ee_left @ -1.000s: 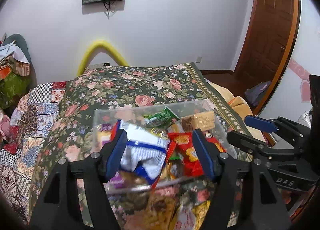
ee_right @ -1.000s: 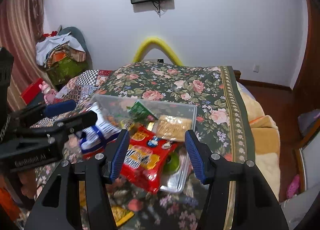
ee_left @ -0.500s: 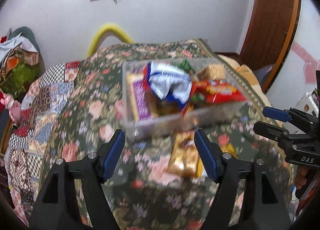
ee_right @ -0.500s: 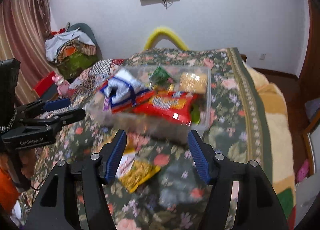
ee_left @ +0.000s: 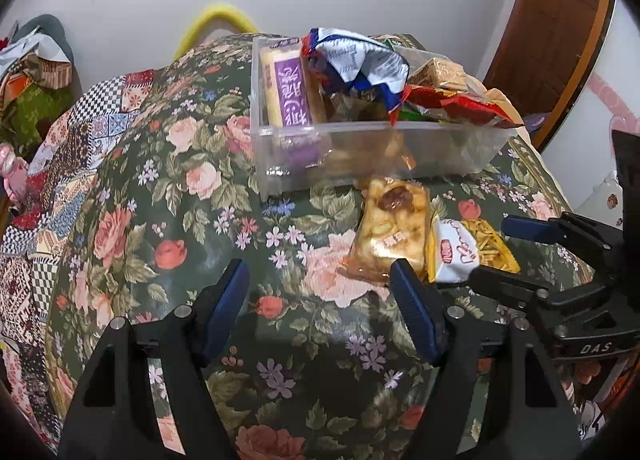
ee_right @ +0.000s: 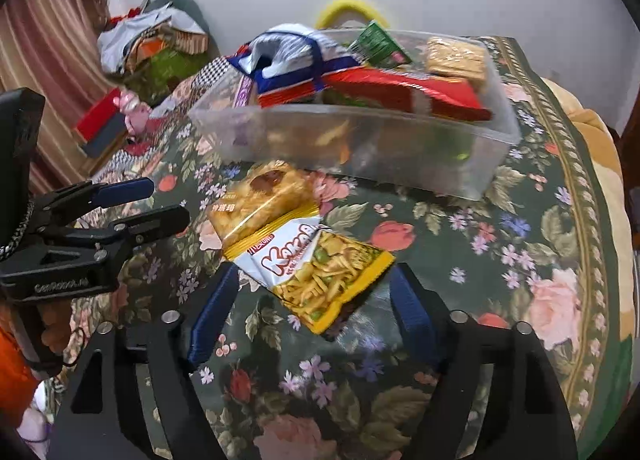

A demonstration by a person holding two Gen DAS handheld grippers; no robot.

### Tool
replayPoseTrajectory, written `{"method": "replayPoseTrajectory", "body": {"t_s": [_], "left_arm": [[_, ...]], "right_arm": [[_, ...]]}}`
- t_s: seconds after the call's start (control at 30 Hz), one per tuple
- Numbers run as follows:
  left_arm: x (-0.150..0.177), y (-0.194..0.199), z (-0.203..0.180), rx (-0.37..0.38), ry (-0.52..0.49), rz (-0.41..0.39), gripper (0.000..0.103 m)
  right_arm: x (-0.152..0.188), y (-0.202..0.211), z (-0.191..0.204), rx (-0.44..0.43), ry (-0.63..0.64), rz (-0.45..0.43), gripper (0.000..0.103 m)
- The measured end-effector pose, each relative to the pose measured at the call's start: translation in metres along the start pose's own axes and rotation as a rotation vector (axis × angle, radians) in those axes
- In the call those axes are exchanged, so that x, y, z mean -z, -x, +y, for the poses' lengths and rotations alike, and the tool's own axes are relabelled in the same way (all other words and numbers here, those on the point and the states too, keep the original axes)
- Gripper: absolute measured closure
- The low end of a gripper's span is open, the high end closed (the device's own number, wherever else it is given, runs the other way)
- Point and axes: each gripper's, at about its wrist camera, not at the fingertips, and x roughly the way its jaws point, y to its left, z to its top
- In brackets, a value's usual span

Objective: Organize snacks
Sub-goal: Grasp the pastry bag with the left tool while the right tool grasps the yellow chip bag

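A clear plastic bin (ee_left: pixel 440 148) (ee_right: pixel 360 148) full of snack packets stands on the flowered bedspread. In front of it lie two loose packets. One is a golden pastry packet (ee_left: pixel 392 232) (ee_right: pixel 264 196). The other is a white and yellow noodle snack packet (ee_left: pixel 468 252) (ee_right: pixel 320 272), which overlaps it. My left gripper (ee_left: pixel 320 300) (ee_right: pixel 166 200) is open over bare bedspread, its right finger beside the golden packet's near corner. The jaws of my right gripper (ee_right: pixel 310 308) (ee_left: pixel 492 250) are opening. The noodle packet's near end lies between them, and the pads are clear of it.
The flowered bedspread (ee_left: pixel 180 220) falls away at the right edge (ee_right: pixel 600 220). A patchwork quilt (ee_left: pixel 52 188) covers the left side. A clothes pile (ee_right: pixel 152 40) and a red box (ee_right: pixel 100 128) sit beyond it. A wooden door (ee_left: pixel 552 20) stands at the right.
Both grippers have come down and tilted toward the bedspread. The bin has slid up in both views and the loose packets now lie just ahead. The right jaws have widened.
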Motion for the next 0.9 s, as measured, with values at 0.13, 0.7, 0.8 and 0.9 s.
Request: {"method": "replayPoseTrajectory", "body": {"t_s": [0.13, 0.7, 0.8, 0.9], "left_arm": [[0.005, -0.004, 0.005, 0.013, 0.023, 0.009, 0.03], [0.001, -0.01, -0.013, 0.053, 0.005, 0.019, 0.03], [-0.004, -0.014, -0.026, 0.067, -0.025, 0.021, 0.03], [-0.01, -0.023, -0.035, 0.068, -0.042, 0.031, 0.03]], "right_arm": [[-0.007, -0.013, 0.003, 0.004, -0.008, 0.025, 0.02], [0.001, -0.012, -0.026, 0.009, -0.05, 0.026, 0.075], [0.006, -0.004, -0.04, 0.0, -0.092, 0.004, 0.077], [0.011, 0.004, -0.047, 0.011, -0.103, -0.015, 0.08]]}}
